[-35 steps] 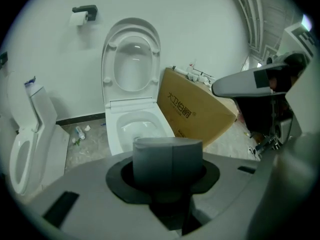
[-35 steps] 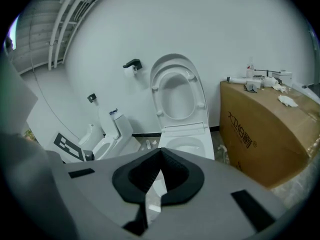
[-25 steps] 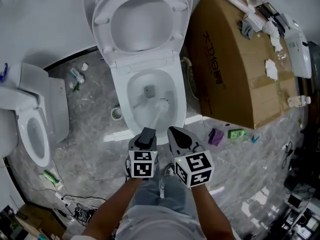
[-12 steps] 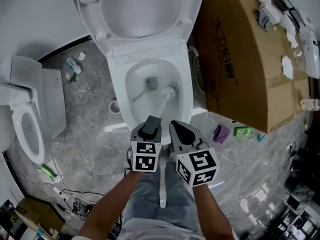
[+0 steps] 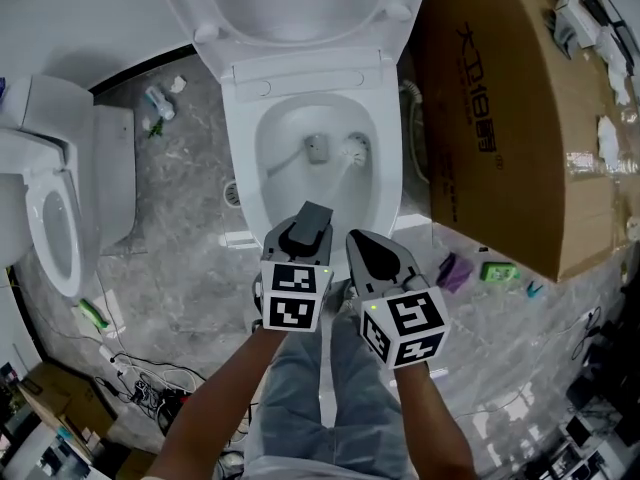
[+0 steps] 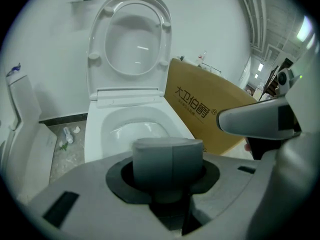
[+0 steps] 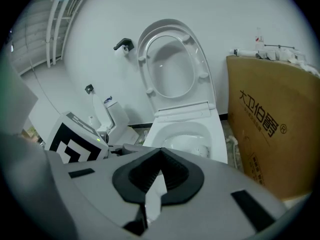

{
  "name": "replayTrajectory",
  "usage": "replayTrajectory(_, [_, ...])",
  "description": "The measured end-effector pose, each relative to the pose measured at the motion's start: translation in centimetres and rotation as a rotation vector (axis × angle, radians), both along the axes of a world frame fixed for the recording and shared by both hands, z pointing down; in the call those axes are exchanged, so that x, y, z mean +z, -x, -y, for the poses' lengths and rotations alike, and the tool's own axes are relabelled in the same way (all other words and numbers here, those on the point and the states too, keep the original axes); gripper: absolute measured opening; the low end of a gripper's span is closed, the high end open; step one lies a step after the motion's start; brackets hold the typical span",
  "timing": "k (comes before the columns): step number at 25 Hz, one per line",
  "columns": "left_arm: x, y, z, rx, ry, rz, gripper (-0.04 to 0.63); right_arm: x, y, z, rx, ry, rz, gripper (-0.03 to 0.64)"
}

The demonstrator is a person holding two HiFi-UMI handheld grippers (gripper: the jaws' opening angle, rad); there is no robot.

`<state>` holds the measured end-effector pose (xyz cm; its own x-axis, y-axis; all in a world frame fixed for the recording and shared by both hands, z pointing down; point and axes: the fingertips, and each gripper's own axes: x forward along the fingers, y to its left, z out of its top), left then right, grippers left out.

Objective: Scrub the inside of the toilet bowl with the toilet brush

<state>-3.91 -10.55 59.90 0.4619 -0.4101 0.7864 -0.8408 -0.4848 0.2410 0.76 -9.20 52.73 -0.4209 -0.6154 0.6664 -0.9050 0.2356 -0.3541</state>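
The white toilet bowl (image 5: 245,158) stands open ahead of me, its seat and lid (image 5: 300,8) raised against the wall. The toilet brush's white head (image 5: 355,151) rests inside the bowl, right of the drain. Its handle slants back to my left gripper (image 5: 312,213), which is shut on the handle's grey cylinder (image 6: 167,159). My right gripper (image 5: 362,243) sits just right of it at the bowl's front edge, jaws together. In the right gripper view only a white strip shows through the notch between them (image 7: 159,176). The bowl (image 7: 185,134) lies beyond.
A large cardboard box (image 5: 520,118) stands close against the toilet's right side. A second toilet (image 5: 50,228) is at the left. Small bottles (image 5: 160,101), purple (image 5: 455,268) and green (image 5: 497,270) items and cables (image 5: 140,378) lie on the marble floor.
The brush head has slid from the near side of the bowl to the far right, beside the drain. Both grippers have moved forward toward the bowl.
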Motion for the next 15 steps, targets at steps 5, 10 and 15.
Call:
replayTrajectory(5, [0.2,-0.4,1.1,-0.039,-0.052,0.010,0.158,1.2,-0.3,-0.7,-0.023,-0.015,0.017,-0.003])
replayTrajectory(10, [0.4,-0.1,1.9,-0.087,-0.089,0.025,0.158,2.2,0.0,-1.5,-0.059,-0.026,0.040,-0.003])
replayTrajectory(15, [0.7,2.2,2.4,-0.149,-0.118,0.052,0.158,2.8,0.0,-2.1,-0.091,-0.033,0.046,-0.003])
